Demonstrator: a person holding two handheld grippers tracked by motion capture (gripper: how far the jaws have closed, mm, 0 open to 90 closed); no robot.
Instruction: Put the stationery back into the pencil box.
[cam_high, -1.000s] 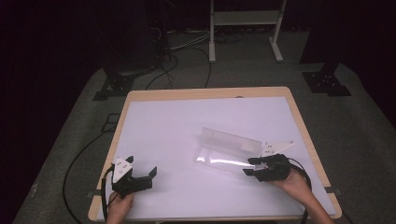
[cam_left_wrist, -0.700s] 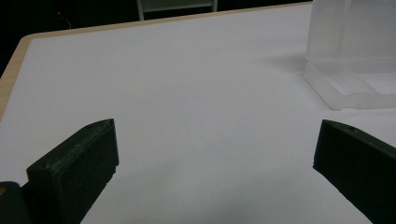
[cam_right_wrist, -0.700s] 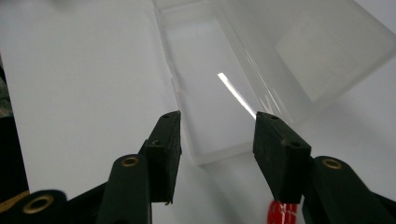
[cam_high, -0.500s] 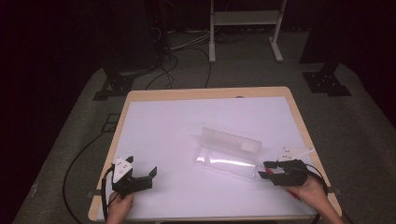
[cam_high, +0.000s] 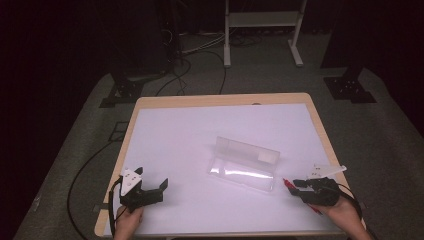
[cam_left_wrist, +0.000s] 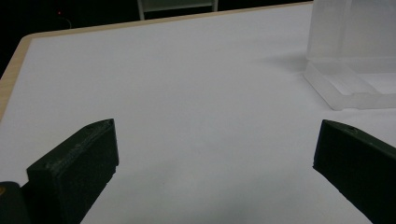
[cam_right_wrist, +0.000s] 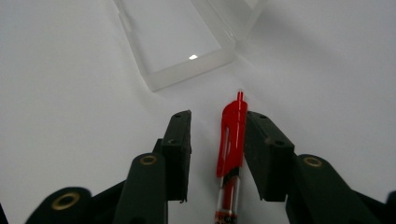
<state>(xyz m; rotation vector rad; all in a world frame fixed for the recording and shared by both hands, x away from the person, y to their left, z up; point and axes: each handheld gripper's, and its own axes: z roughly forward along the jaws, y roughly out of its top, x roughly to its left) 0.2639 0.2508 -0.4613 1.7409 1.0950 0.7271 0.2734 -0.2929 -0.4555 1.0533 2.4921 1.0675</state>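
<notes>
Two tools are at work over one big white surface with a wooden edge, which takes up the middle of the high view. No words or labels can be read on anything.

Next in size is a clear plastic box, a little right of the middle of the high view. Its lid stands up at the back, so it is open. Nothing can be seen inside it. In the left tool's view the box sits at the upper right, and in the right tool's view its corner is at the top.

At the lower left of the high view a hand comes up from the bottom edge and holds the left tool low over the surface, pointing toward the right. Its jaws are wide open, with only bare white between them.

At the lower right, the other hand holds the right tool, pointing left toward the box. Its jaws have just been closing. A red pen lies between them on the surface, tip toward the box corner. The right jaw is at the pen's side and a gap shows on the left, so the pen is not squeezed yet. In the high view the pen peeks out just right of the box.
</notes>
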